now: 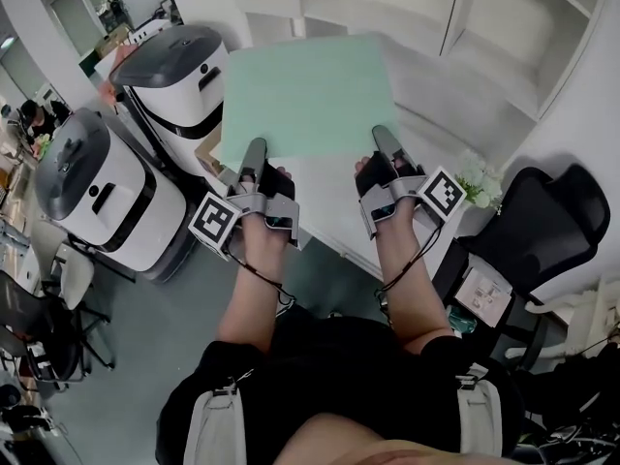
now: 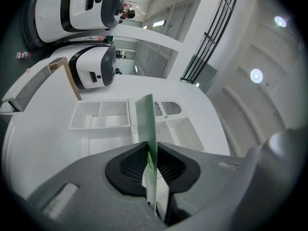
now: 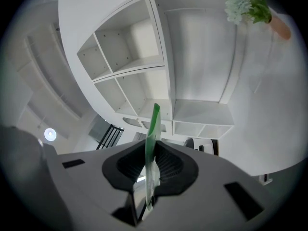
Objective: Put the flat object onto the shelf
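A pale green flat sheet (image 1: 305,95) hangs level in the air in front of the white shelf unit (image 1: 504,27). My left gripper (image 1: 254,155) is shut on its near left edge, and my right gripper (image 1: 384,143) is shut on its near right edge. In the left gripper view the green sheet (image 2: 147,124) stands edge-on between the black pads. The right gripper view shows the green sheet (image 3: 154,126) edge-on too, pointing at the open white compartments of the shelf unit (image 3: 159,66).
Two white robot bodies (image 1: 179,71) (image 1: 102,187) stand to the left. A black office chair (image 1: 542,231) is at the right, with a small green plant (image 1: 481,184) beside it. A white table (image 1: 329,211) lies below the sheet.
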### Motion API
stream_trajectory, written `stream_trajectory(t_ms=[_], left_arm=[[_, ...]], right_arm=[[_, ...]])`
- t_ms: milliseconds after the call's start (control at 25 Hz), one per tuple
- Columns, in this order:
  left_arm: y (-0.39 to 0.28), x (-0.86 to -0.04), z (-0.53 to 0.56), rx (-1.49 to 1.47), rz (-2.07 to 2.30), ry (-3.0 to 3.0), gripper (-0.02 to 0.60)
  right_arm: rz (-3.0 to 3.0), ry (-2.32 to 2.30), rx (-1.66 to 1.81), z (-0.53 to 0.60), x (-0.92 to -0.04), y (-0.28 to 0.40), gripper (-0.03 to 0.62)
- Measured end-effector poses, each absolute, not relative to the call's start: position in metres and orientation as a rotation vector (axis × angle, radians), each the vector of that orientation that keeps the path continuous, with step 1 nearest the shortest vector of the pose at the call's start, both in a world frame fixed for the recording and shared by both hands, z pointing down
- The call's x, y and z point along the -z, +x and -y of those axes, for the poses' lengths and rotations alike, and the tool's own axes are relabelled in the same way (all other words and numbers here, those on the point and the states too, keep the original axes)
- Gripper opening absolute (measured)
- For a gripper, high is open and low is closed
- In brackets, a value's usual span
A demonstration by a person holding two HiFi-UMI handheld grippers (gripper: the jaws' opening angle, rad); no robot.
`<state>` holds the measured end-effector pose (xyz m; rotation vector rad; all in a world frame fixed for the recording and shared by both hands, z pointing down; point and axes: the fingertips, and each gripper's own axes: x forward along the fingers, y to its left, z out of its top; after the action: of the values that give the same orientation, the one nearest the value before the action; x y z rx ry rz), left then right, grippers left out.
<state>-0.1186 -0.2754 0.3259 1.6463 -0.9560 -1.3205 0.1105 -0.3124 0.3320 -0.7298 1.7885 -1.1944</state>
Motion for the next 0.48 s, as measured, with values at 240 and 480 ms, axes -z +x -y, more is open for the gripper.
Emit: stream_trajectory(t_ms=[240, 480], left_arm=[[-0.110, -0.308, 0.305, 1.296, 0.904, 1.709, 0.046], [-0.107, -0.296, 0.357, 1.267, 0.808, 1.746, 0.046]], right_arm=[[-1.756, -0.760, 1.138, 0.332, -0.318, 0.121, 0.051], [-1.717, -0.807, 1.059, 0.363, -0.308, 0.126, 0.051]])
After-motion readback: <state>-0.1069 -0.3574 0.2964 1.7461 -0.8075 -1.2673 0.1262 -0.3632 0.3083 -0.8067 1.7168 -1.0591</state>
